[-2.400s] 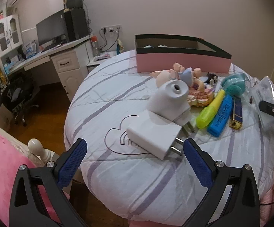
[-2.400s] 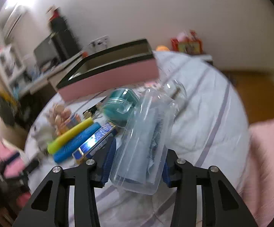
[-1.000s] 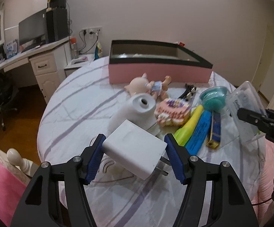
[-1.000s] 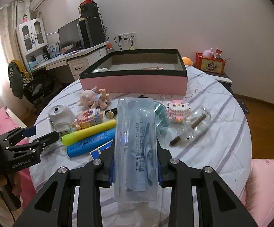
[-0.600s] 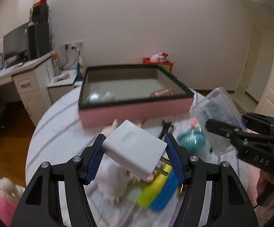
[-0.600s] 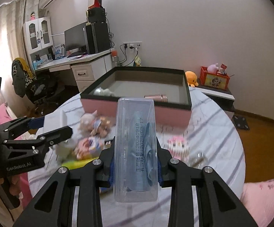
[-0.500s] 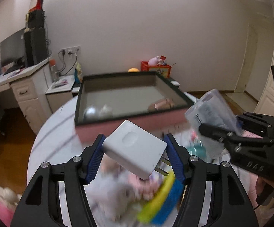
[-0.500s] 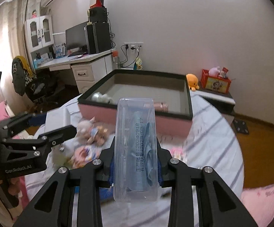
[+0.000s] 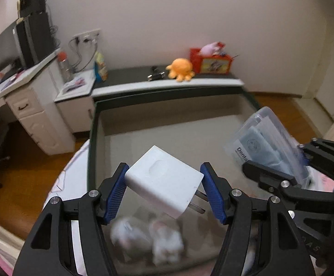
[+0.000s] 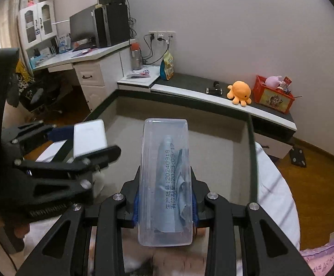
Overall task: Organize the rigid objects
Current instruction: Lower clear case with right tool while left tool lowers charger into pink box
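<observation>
My left gripper (image 9: 164,191) is shut on a white plug adapter (image 9: 164,184), held in the air over the open box (image 9: 167,135) with the dark rim. My right gripper (image 10: 165,197) is shut on a clear plastic case (image 10: 164,179) with a blue packet inside, also held above the box (image 10: 213,151). The case (image 9: 265,142) and right gripper (image 9: 282,181) show at the right of the left wrist view. The left gripper with the adapter (image 10: 88,138) shows at the left of the right wrist view. Blurred white items (image 9: 148,237) lie in the box below the adapter.
Behind the box runs a low dark-topped shelf (image 10: 213,92) with an orange plush octopus (image 10: 239,92) and a red toy box (image 10: 274,94). A white desk (image 10: 81,62) with monitor stands at the left. The striped round table (image 10: 275,188) shows at the right.
Both grippers have lifted their objects off the table and moved forward over the open box. The box now fills the lower views, and the table items have dropped out of sight.
</observation>
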Tool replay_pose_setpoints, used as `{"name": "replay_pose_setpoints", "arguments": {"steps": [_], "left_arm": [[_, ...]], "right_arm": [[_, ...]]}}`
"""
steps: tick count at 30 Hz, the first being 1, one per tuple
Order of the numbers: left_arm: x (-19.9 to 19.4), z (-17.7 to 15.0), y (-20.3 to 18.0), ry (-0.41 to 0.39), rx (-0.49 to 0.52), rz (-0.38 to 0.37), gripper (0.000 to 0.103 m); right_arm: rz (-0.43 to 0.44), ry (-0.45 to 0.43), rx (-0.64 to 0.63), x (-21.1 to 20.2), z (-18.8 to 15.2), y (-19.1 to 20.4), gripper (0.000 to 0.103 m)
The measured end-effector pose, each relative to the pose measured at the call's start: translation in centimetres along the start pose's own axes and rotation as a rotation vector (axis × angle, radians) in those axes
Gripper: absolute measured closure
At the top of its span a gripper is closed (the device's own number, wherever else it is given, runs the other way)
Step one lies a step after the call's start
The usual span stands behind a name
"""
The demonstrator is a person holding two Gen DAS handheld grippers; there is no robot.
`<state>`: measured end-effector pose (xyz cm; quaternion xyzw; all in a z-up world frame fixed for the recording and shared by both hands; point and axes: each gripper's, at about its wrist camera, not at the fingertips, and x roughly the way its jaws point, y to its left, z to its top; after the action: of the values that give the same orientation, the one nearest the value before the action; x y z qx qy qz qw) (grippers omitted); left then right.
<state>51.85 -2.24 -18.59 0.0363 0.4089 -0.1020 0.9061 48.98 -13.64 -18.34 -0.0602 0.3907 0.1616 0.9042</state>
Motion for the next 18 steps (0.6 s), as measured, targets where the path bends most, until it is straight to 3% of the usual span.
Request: {"name": "replay_pose_setpoints", "arguments": {"steps": [10,12,13,15,17,18], "left_arm": [[3.0,0.4,2.1,0.078,-0.036,0.055,0.036],[2.1,0.3,2.1,0.048,-0.036,0.059,0.031],[1.7,0.3,2.5,0.039,-0.048,0.069,0.022],[0.0,0.1,3.0,-0.003,-0.075,0.047,0.015],[-2.8,-0.5,3.2,-0.077,-0.088,0.070,0.003],[-4.6,-1.0,3.2,-0.123,-0.084,0.080,0.001]], "right_arm": [[0.002,0.107,0.033,4.3,0.6,-0.7,0.068],[-0.010,0.088,0.052,3.5,0.4,-0.9,0.058],[-0.013,0.074,0.058,2.9,0.4,-1.0,0.055],[-0.012,0.031,0.093,1.0,0.4,-1.7,0.037],[0.001,-0.010,0.107,-1.3,0.2,-1.8,0.029],[0.008,-0.037,0.108,-2.7,0.1,-1.8,0.025]]}}
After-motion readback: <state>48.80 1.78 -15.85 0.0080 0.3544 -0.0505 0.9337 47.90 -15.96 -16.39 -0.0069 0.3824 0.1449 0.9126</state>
